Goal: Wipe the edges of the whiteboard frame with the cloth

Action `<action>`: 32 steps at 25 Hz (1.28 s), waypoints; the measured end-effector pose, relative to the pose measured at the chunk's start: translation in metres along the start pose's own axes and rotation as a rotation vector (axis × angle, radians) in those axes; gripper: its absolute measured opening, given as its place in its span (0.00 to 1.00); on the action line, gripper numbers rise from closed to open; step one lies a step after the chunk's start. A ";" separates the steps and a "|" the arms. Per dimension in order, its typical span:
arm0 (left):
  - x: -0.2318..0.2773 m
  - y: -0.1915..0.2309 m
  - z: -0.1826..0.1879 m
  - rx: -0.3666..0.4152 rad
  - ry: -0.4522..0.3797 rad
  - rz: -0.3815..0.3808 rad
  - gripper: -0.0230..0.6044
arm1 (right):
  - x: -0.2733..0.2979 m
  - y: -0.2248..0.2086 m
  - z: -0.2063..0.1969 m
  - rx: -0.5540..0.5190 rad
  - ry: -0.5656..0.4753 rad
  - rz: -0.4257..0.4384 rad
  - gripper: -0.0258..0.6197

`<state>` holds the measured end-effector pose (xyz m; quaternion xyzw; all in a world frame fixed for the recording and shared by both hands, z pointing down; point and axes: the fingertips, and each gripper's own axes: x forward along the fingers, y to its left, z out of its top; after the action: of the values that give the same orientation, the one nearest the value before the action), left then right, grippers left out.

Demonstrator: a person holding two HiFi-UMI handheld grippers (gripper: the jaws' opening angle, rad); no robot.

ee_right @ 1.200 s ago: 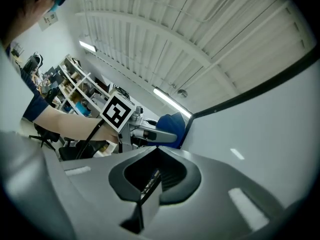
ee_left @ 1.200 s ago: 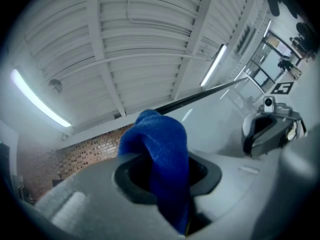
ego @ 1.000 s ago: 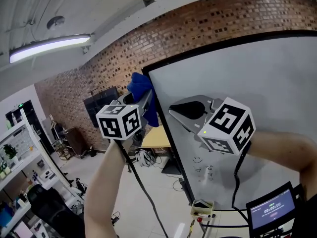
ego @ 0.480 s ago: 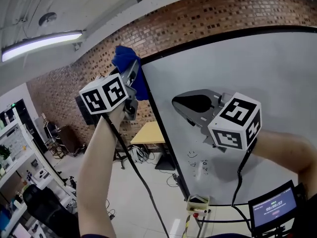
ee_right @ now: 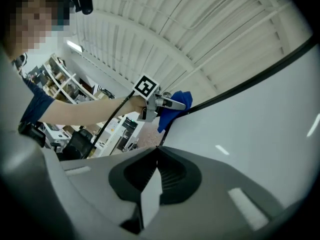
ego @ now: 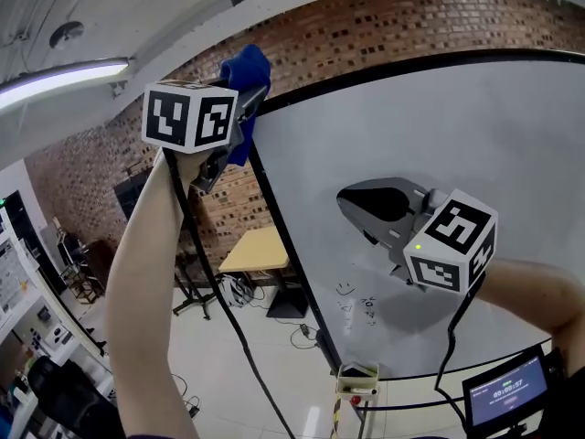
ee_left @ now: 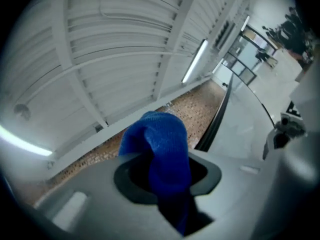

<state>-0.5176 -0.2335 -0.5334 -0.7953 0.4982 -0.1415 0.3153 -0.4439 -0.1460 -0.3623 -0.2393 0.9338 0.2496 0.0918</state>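
A person's left gripper (ego: pixel 239 122), on an arm stretching upward, is clamping a blue cloth (ego: pixel 247 69) between its jaws, with the cloth bunching out past the tips. The cloth is sitting at the upper left corner of the whiteboard (ego: pixel 475 144), right at its black frame (ego: pixel 279 227), with a brick wall (ego: pixel 384 30) showing behind. The right gripper (ego: pixel 352 207) is hovering in front of the board's white face, lower down and well apart from the cloth, its jaws pressing together on nothing
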 end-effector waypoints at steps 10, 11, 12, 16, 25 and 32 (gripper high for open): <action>0.025 -0.066 0.039 0.086 -0.005 -0.160 0.21 | -0.028 -0.005 -0.041 0.028 0.106 -0.141 0.05; 0.031 -0.069 0.042 0.098 -0.009 -0.167 0.21 | -0.032 -0.010 -0.046 0.032 0.117 -0.154 0.05; 0.038 -0.072 0.044 0.105 -0.013 -0.172 0.21 | -0.035 -0.015 -0.050 0.036 0.126 -0.166 0.05; 0.029 -0.087 0.050 0.089 -0.034 -0.188 0.21 | -0.056 0.002 -0.044 0.045 0.132 -0.210 0.05; -0.003 -0.089 0.058 -0.058 -0.116 -0.040 0.21 | -0.155 0.041 0.001 0.064 0.071 -0.257 0.05; -0.109 -0.109 0.102 -0.365 -0.406 0.081 0.22 | -0.279 0.063 0.040 0.152 0.056 -0.336 0.05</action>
<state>-0.4368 -0.0674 -0.5308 -0.8305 0.4734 0.1256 0.2654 -0.2309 0.0346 -0.2891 -0.3912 0.8990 0.1529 0.1240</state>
